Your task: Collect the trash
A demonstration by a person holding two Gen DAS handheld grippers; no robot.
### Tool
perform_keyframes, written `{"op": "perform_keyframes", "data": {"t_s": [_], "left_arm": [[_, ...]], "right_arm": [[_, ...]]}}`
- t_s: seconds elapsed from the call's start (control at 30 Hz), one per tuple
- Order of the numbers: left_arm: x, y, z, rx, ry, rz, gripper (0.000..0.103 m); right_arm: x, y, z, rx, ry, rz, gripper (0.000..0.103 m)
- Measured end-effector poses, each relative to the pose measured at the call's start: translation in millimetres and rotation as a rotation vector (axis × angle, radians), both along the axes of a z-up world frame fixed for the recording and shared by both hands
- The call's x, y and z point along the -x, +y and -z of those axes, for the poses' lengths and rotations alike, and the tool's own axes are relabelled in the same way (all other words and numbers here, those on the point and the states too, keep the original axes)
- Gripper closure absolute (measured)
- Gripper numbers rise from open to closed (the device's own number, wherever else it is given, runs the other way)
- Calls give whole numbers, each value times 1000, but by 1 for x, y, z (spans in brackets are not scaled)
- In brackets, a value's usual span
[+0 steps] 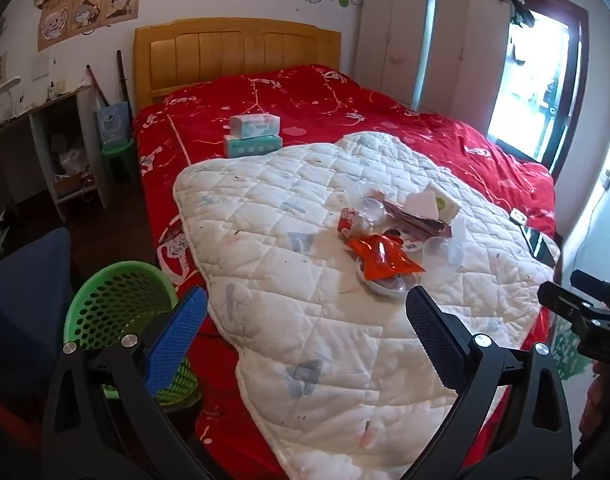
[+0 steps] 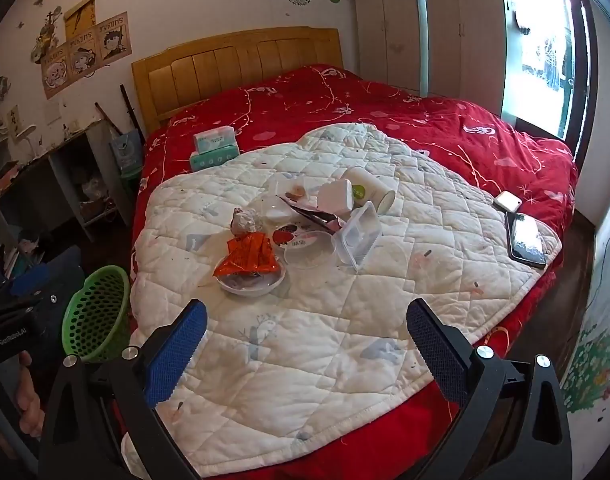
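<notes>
A pile of trash lies on a white quilted pad [image 1: 305, 320] [image 2: 305, 340] on the red bed. It includes an orange wrapper [image 1: 383, 258] [image 2: 249, 258] on a clear lid, a crumpled foil ball [image 2: 243, 220], a clear plastic box [image 2: 357, 238], a white cup [image 2: 369, 190] and a dark wrapper [image 2: 313, 214]. A green mesh basket [image 1: 117, 304] [image 2: 99, 314] stands on the floor at the bed's left side. My left gripper [image 1: 307, 312] is open and empty, short of the pile. My right gripper [image 2: 307, 322] is open and empty, also short of it.
Two tissue packs [image 1: 253, 136] [image 2: 215, 148] are stacked near the headboard. A phone [image 2: 527, 240] and a small white device [image 2: 507, 202] lie at the pad's right edge. Shelves [image 1: 65, 152] stand left of the bed. A wardrobe and a window are at the far right.
</notes>
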State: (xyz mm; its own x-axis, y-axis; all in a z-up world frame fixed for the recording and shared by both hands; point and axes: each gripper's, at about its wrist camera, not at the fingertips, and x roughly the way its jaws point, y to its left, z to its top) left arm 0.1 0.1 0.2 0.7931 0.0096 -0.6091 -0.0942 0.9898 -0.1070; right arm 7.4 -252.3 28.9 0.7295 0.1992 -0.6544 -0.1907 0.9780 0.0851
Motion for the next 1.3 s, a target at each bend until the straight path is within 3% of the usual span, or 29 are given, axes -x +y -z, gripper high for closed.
{"op": "perform_keyframes", "data": {"t_s": [1.3], "left_arm": [[2,12,-1,11,-14,-74,5]], "right_arm": [[0,6,1,-8,-6,-18,6]]}}
